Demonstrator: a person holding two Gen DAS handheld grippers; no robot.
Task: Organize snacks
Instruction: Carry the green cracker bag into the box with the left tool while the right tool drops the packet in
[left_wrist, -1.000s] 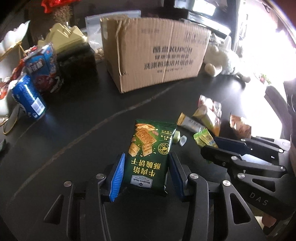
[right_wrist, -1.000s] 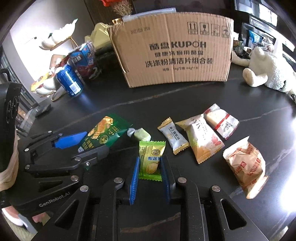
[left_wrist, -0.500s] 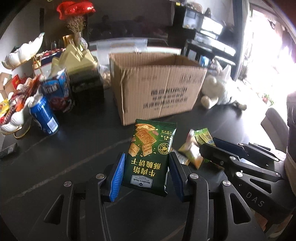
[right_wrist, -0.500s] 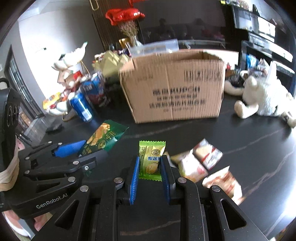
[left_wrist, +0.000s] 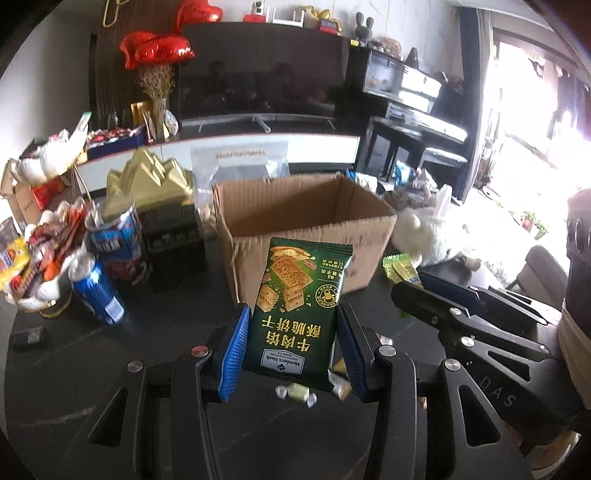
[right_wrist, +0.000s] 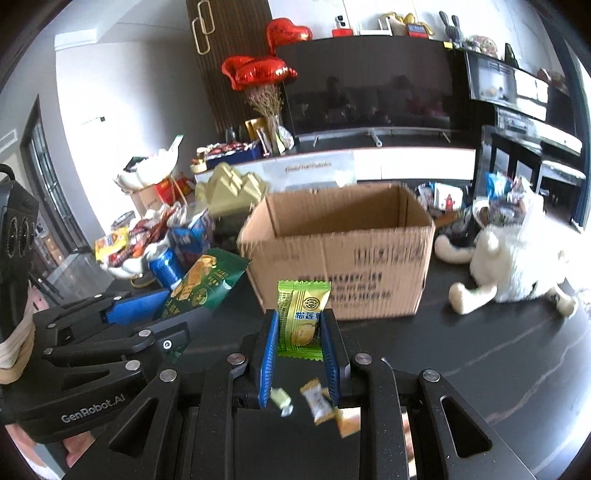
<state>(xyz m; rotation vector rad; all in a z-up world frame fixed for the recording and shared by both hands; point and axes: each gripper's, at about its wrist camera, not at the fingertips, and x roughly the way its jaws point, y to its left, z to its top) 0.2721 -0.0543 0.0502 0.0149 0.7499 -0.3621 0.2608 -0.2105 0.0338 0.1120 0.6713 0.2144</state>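
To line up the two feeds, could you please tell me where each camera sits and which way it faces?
Left wrist: on the left tool, facing the cardboard box past its cracker packet; right tool at right.
Right wrist: on the right tool, facing the same box past its candy packet; left tool at left.
Shared: box, blue can, plush toy.

- Dark green cracker packet (left_wrist: 301, 310), upright, clamped between blue pads, off the table.
- Small lime-green snack packet (right_wrist: 301, 317), upright, likewise clamped.
- Open cardboard box (right_wrist: 340, 258) stands just behind both.
- Loose wrapped snacks (right_wrist: 316, 400) lie below.
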